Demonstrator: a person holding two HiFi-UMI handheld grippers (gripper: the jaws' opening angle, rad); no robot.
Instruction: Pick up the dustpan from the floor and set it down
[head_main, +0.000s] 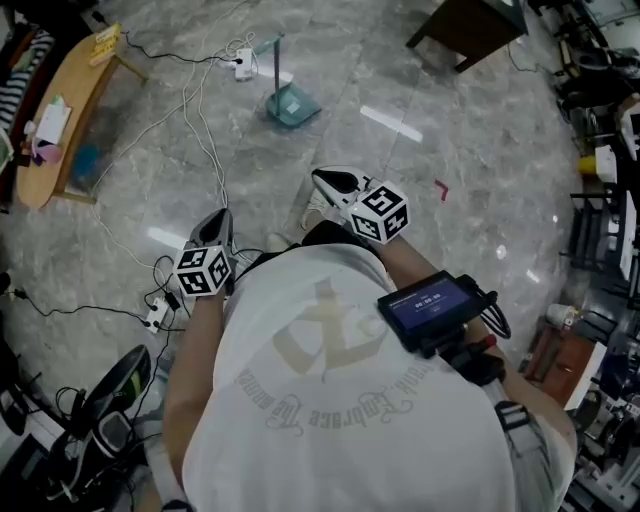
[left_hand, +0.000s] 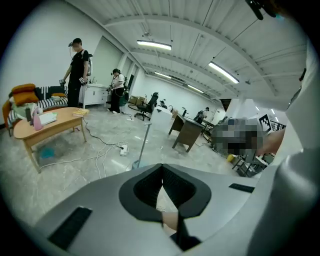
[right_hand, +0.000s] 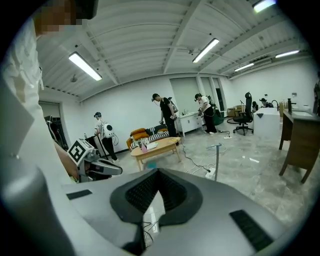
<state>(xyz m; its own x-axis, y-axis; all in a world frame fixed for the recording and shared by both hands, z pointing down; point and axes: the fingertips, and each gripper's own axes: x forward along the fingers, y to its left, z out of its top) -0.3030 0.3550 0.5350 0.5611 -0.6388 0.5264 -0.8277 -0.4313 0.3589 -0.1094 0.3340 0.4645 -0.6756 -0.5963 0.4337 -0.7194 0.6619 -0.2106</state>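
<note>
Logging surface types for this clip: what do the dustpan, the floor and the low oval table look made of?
The dustpan looks like teal plastic, perhaps slightly translucent, with a thin pale upright handle. The floor seems to be polished stone or stone-look tile: grey veining, sharp lamp reflections. The low table appears to be wood or veneer: warm tan, smooth top.

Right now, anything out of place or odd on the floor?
Nothing spilled or damaged. The teal long-handled dustpan stands upright on the grey marble-patterned floor. Only oddity: white cables and a white power strip trail loose across the floor beside it.
</note>
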